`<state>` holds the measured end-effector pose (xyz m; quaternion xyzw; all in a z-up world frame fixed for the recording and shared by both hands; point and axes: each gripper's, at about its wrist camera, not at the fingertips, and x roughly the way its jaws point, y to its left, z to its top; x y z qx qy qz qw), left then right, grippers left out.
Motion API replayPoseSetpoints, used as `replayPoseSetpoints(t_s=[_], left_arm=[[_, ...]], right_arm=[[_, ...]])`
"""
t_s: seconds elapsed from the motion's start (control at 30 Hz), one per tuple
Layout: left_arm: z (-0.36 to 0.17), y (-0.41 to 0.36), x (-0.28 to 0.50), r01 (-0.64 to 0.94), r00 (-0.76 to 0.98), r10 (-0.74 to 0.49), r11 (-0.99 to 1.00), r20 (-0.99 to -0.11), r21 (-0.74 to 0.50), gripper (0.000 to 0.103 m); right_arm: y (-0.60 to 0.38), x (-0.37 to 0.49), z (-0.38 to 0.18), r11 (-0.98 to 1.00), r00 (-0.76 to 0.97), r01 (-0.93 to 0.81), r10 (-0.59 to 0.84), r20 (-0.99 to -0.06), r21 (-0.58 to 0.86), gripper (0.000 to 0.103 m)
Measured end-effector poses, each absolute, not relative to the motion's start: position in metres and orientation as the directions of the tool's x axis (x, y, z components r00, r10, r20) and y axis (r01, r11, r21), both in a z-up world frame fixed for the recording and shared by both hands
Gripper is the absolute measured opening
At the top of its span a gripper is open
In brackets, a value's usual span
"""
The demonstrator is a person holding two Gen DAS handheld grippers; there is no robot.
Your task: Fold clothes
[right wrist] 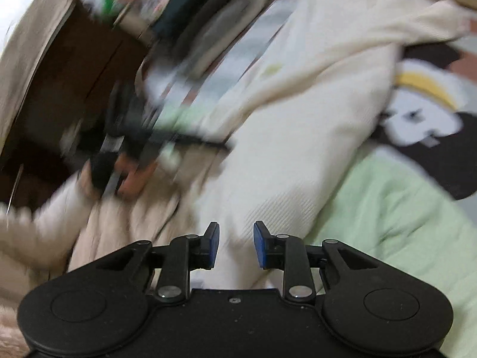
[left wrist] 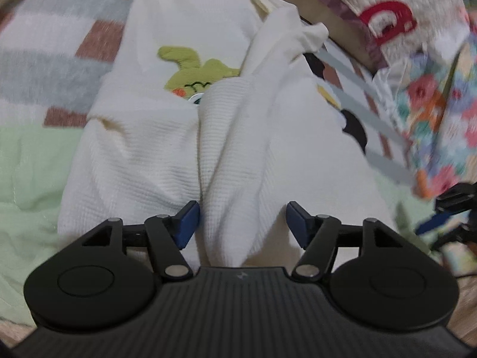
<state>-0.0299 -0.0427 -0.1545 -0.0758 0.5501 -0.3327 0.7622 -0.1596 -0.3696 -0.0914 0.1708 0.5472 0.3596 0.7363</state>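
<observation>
We see the white garment [left wrist: 167, 149] lying on the green blanket [left wrist: 26, 179]. Our left gripper [left wrist: 241, 223] stands spread around a raised fold without pinching it; our right gripper [right wrist: 235, 244] hangs parted over the garment's edge, gripping nothing.

The left gripper [left wrist: 241, 223] points down over a white ribbed garment [left wrist: 143, 161] lying rumpled on a pale green blanket [left wrist: 29, 179]. Its 2 blue-padded fingers [left wrist: 187, 223] stand apart, with a raised fold of the cloth between them; the left pad touches the fold, the right is clear. A green appliqué figure [left wrist: 193, 71] shows on the garment farther up. A striped blanket [left wrist: 53, 44] lies at upper left.
</observation>
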Motion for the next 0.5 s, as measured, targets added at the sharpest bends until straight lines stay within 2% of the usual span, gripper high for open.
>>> replayPoseSetpoints(t_s=[0.03, 0.07, 0.1, 0.2, 0.27, 0.33, 0.37, 0.4, 0.43, 0.5], left_arm=[[-0.152, -0.046, -0.032, 0.449, 0.181, -0.572, 0.772, -0.800, -0.450, 0.054], [-0.150, -0.050, -0.034, 0.470, 0.189, -0.553, 0.777, -0.812, -0.419, 0.033], [-0.149, -0.053, -0.034, 0.484, 0.194, -0.531, 0.783, -0.825, -0.390, 0.021], [-0.147, -0.051, -0.028, 0.462, 0.195, -0.512, 0.800, -0.837, -0.382, 0.015], [-0.148, -0.048, -0.026, 0.433, 0.196, -0.509, 0.812, -0.838, -0.392, 0.015], [-0.150, -0.048, -0.026, 0.413, 0.204, -0.500, 0.824, -0.842, -0.388, 0.020], [-0.153, -0.049, -0.026, 0.405, 0.203, -0.496, 0.827, -0.844, -0.389, 0.025], [-0.155, -0.052, -0.025, 0.393, 0.195, -0.492, 0.832, -0.848, -0.393, 0.025], [-0.154, -0.053, -0.025, 0.389, 0.194, -0.483, 0.837, -0.854, -0.385, 0.025], [-0.140, -0.060, -0.025, 0.425, 0.206, -0.447, 0.842, -0.871, -0.332, 0.007]], right_arm=[[-0.360, -0.160, -0.092, 0.678, 0.086, -0.385, 0.702, -0.707, 0.627, 0.031], [-0.350, -0.159, -0.091, 0.682, 0.056, -0.430, 0.674, -0.737, 0.591, 0.034], [-0.339, -0.158, -0.090, 0.683, 0.029, -0.474, 0.643, -0.766, 0.555, 0.039], [-0.317, -0.153, -0.089, 0.671, -0.029, -0.551, 0.579, -0.815, 0.496, 0.043], [-0.311, -0.155, -0.087, 0.651, -0.047, -0.583, 0.571, -0.820, 0.486, 0.047], [-0.307, -0.161, -0.086, 0.633, -0.048, -0.608, 0.573, -0.818, 0.479, 0.049], [-0.304, -0.163, -0.086, 0.638, -0.045, -0.609, 0.565, -0.824, 0.471, 0.042], [-0.300, -0.164, -0.088, 0.657, -0.024, -0.613, 0.540, -0.841, 0.439, 0.008], [-0.292, -0.164, -0.089, 0.679, 0.015, -0.625, 0.504, -0.863, 0.386, 0.009], [-0.280, -0.174, -0.081, 0.663, 0.082, -0.692, 0.465, -0.882, 0.285, 0.009]])
